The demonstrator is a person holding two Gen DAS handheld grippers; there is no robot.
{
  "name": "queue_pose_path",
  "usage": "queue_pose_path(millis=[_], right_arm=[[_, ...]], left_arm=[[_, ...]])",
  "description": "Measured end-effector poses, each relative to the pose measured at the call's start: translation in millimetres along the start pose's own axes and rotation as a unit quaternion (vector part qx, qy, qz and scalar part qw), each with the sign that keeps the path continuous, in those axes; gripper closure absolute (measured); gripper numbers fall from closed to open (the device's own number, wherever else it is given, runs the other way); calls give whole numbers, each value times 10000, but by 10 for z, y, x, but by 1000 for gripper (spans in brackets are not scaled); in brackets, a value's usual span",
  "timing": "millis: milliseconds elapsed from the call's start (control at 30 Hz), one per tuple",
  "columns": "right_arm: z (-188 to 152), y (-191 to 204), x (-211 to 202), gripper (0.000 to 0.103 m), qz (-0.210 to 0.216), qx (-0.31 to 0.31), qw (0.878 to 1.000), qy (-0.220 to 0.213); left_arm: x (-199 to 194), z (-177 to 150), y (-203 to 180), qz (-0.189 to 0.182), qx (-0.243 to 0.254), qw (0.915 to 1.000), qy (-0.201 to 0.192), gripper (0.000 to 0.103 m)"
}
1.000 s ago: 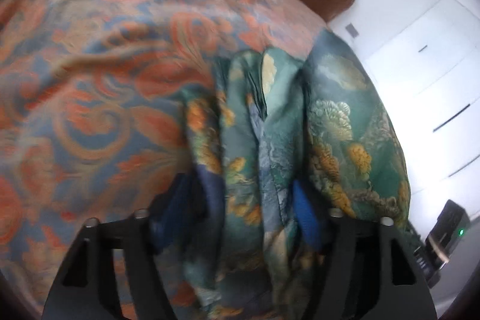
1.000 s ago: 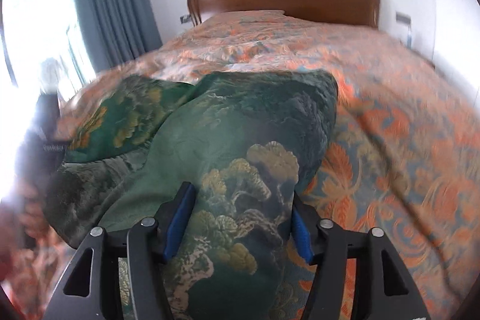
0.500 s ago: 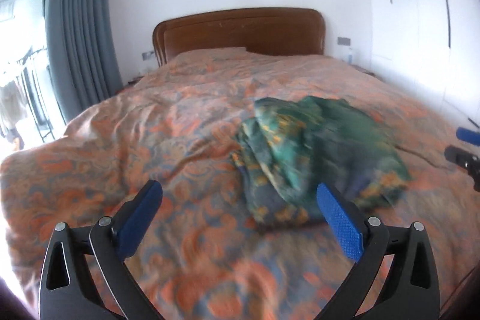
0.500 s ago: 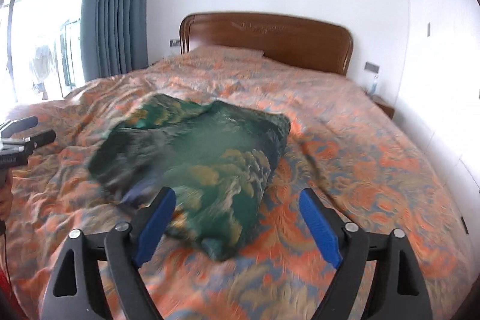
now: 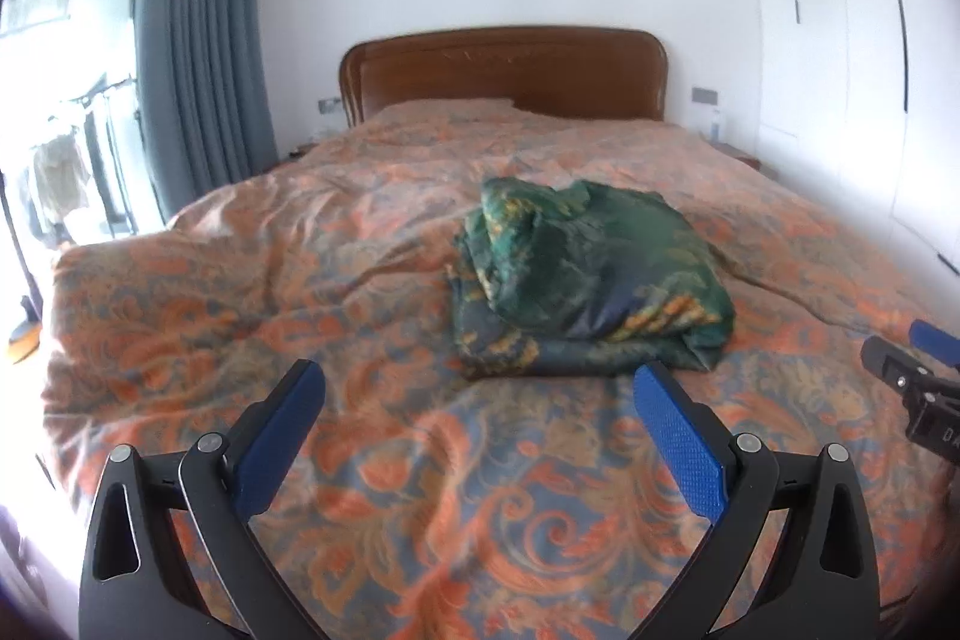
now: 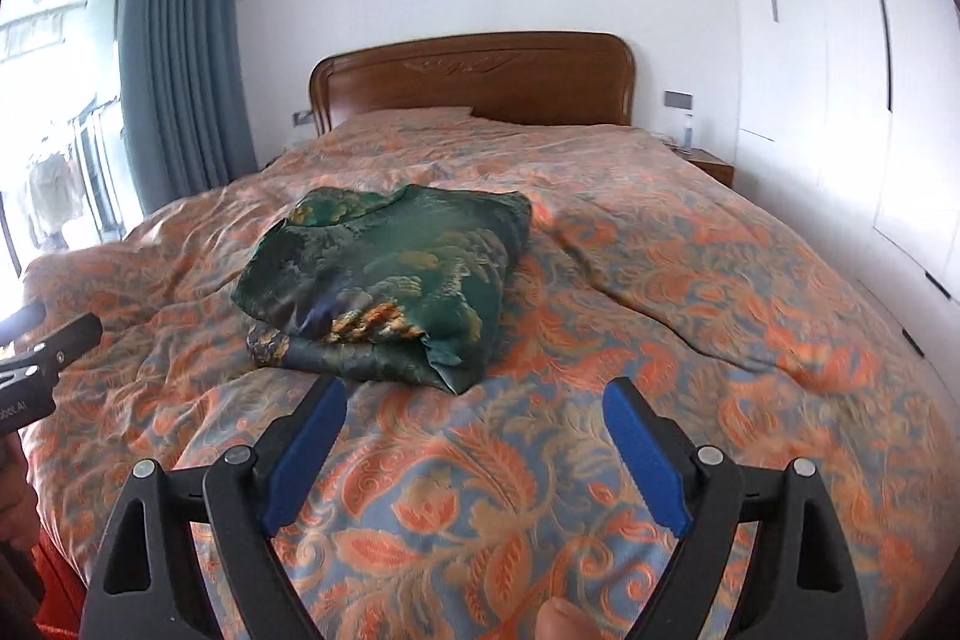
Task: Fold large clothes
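Observation:
A green garment (image 5: 588, 274) with a gold print lies folded in a thick bundle on the orange patterned bedspread (image 5: 240, 310). My left gripper (image 5: 479, 379) hovers just short of the bundle's near edge, open wide, with nothing between its blue pads. In the right wrist view the same garment (image 6: 390, 268) sits left of centre. My right gripper (image 6: 475, 391) is open too and empty, pulled back from the bundle's near corner. Each gripper shows in the other's view: the right gripper (image 5: 918, 370) at the right border, the left gripper (image 6: 36, 340) at the left border.
A wooden headboard (image 5: 504, 64) stands at the far end of the bed. Grey-blue curtains (image 5: 198, 40) and a bright window are on the left. White wardrobe doors (image 6: 840, 100) and a small nightstand (image 6: 711, 163) line the right side. A thumb (image 6: 564, 616) shows at the bottom.
Both grippers were shut on the green garment, then let go and opened wide. Both drew back and up from it, and the bundle now rests on the bedspread.

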State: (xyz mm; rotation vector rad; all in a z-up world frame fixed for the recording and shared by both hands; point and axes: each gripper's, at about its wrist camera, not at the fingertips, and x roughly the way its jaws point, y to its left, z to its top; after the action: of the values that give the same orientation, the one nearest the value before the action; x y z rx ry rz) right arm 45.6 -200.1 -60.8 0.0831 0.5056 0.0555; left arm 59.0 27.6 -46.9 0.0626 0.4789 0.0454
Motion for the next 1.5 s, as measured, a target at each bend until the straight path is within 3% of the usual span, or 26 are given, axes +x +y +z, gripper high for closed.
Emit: queue_pose_path(millis=[333,800,1167,1500], right_arm=[[-93,41,-183,8,-70,-40,9996,-261],[-33,348,-253,4,-181,-500,9985,-119],[-65,353,-160,3,-207,-470,9983,272],[-43,448,-244,3,-148,-608,9974,371]], left_arm=[[-55,-109,-72,-250,-120,9993,250,0],[0,-187,-123,-381,-131,9947,943,0],[-4,-208,-158,-305,132,9943,1012,0],[1,-186,-70,-331,-50,9942,1018,0]])
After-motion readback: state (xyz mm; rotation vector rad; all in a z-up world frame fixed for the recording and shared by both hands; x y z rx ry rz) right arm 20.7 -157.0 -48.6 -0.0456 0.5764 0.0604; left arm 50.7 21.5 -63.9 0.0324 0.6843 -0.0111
